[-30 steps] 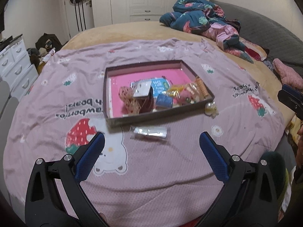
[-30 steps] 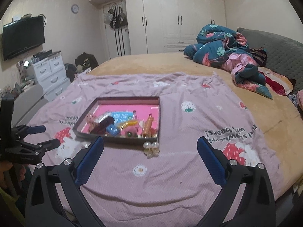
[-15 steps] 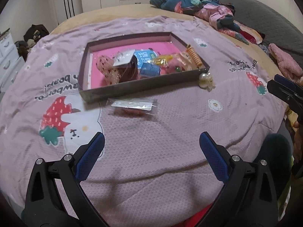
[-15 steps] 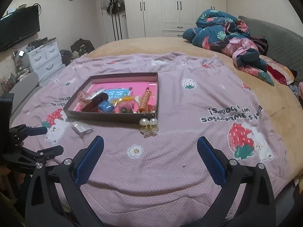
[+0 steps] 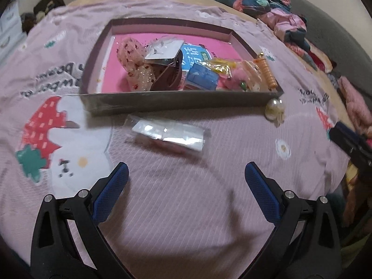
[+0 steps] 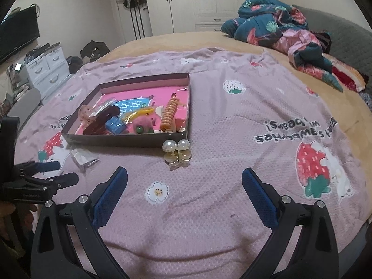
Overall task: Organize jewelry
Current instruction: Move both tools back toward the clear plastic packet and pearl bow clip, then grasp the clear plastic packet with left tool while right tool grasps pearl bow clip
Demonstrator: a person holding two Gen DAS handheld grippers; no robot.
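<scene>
A shallow grey box with a pink floor (image 5: 162, 100) (image 6: 130, 137) lies on the pink strawberry blanket and holds several hair clips and packets. A clear plastic packet (image 5: 169, 134) (image 6: 82, 158) lies on the blanket just in front of the box. A pearl hair clip (image 5: 275, 111) (image 6: 177, 153) lies at the box's front right corner. My left gripper (image 5: 186, 183) is open and empty, low over the blanket just short of the packet. My right gripper (image 6: 184, 186) is open and empty, a little short of the pearl clip.
The blanket (image 6: 255, 116) covers a bed with a tan sheet. A pile of bedding (image 6: 274, 28) lies at the far right. White drawers (image 6: 46, 69) and a TV (image 6: 16, 32) stand at the left. Wardrobes (image 6: 209, 0) line the far wall.
Both grippers have moved forward and lower toward the blanket. The left one has closed in on the clear packet, the right one on the pearl clip. Both stay open.
</scene>
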